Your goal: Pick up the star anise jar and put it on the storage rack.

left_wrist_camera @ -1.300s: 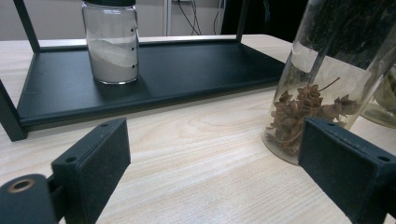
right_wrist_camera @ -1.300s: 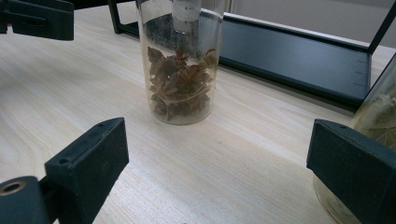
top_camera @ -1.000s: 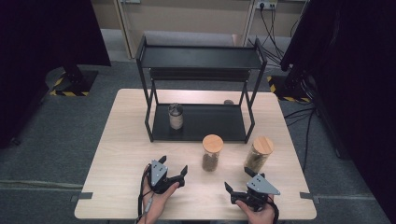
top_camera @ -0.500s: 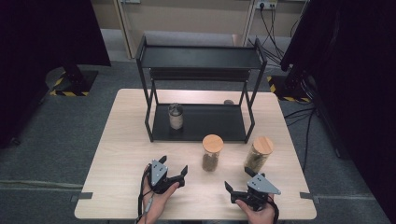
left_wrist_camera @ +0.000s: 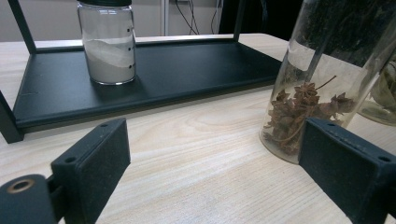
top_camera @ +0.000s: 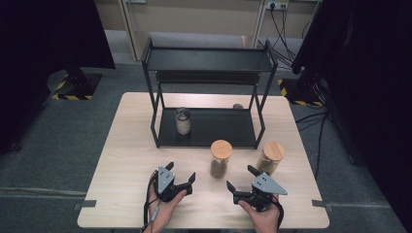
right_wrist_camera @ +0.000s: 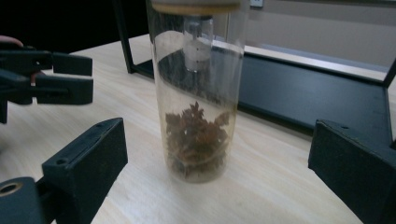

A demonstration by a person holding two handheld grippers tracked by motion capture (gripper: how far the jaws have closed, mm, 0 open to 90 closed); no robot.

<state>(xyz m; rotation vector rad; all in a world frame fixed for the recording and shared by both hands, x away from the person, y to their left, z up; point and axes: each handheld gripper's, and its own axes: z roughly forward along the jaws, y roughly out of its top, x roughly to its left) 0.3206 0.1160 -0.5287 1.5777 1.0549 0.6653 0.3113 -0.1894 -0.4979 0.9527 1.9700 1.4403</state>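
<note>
My left gripper (top_camera: 182,178) spread wide, holding nothing, resting near table (top_camera: 126,160) front edge; my right gripper (top_camera: 241,178) equally wide, empty; star anise jar (top_camera: 221,158) upright between them, just ahead, untouched; clear glass, wooden lid, brown pods at bottom; second jar (top_camera: 270,158) beside it, before black rack (top_camera: 209,127).

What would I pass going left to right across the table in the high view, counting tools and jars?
Left hand-held gripper, shaker jar on the rack's lower shelf, star anise jar, right hand-held gripper, second cork-lidded jar.
</note>
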